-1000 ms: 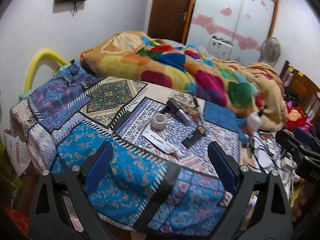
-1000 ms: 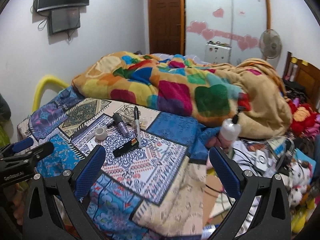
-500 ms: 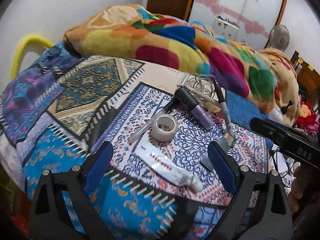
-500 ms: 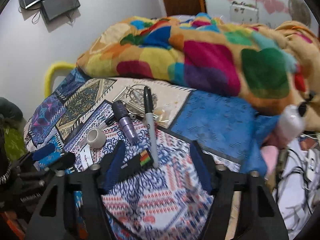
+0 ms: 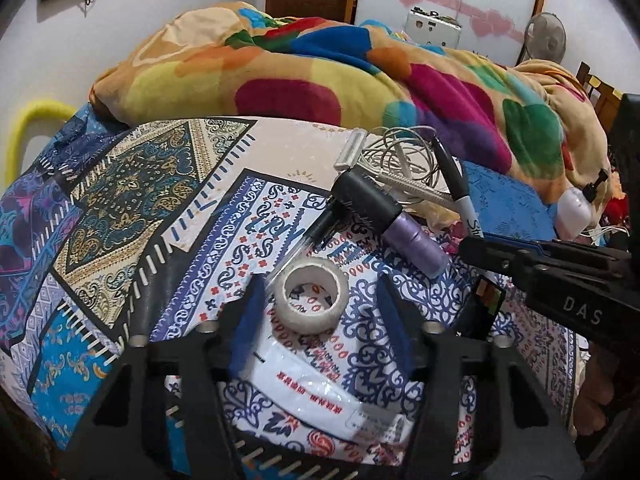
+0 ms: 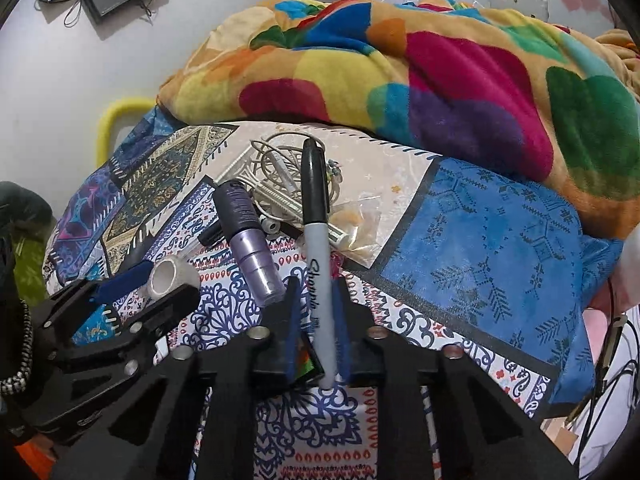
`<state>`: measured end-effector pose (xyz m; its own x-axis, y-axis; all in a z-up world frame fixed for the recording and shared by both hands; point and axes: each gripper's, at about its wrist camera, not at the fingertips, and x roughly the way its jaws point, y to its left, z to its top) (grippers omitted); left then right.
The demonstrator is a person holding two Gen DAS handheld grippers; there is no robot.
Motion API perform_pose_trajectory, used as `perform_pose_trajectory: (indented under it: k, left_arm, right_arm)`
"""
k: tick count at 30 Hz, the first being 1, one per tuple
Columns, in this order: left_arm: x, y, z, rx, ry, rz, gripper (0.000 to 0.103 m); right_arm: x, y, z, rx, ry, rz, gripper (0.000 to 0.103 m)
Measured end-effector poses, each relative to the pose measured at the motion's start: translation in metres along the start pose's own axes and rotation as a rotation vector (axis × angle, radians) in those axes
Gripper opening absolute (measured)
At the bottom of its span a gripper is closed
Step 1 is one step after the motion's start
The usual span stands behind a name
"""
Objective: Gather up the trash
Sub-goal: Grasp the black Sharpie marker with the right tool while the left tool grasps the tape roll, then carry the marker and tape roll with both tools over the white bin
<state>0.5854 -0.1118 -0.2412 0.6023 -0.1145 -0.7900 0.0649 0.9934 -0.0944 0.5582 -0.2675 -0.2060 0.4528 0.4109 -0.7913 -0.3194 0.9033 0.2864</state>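
Both your hands are now low over the patterned bedspread (image 5: 132, 184), where a second ago they looked across the whole bed from farther back and higher.

Your right gripper (image 6: 316, 300), wide apart a second ago, has just been closing, and its blue pads (image 6: 294, 320) now press on the grey barrel of the black-capped marker (image 6: 318, 216). A second ago that marker lay free well ahead of it.

Your left gripper (image 5: 320, 308) has just been closing as well, from wide to roughly half. The white tape roll (image 5: 311, 300), then far ahead on the cloth, now sits between its fingers (image 5: 246, 320); whether they touch it is unclear.
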Motion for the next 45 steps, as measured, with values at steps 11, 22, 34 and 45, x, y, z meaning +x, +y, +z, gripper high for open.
perform_pose_trajectory:
  k: [11, 22, 34, 45]
  left_arm:
    - [-0.024, -0.013, 0.003, 0.031, -0.054, -0.016, 0.037]
    - [-0.094, -0.025, -0.002, 0.071, -0.124, -0.017, 0.037]
    - [-0.186, -0.005, -0.037, 0.031, -0.195, 0.025, 0.037]
    - [-0.261, 0.046, -0.086, -0.065, -0.239, 0.069, 0.037]
  right_arm:
    - [-0.021, 0.001, -0.003, -0.015, -0.034, -0.004, 0.01]
    - [-0.076, 0.018, -0.004, -0.048, -0.113, -0.034, 0.01]
    - [-0.135, 0.073, -0.033, -0.108, -0.158, 0.02, 0.01]
    - [-0.167, 0.146, -0.068, -0.195, -0.177, 0.093, 0.01]
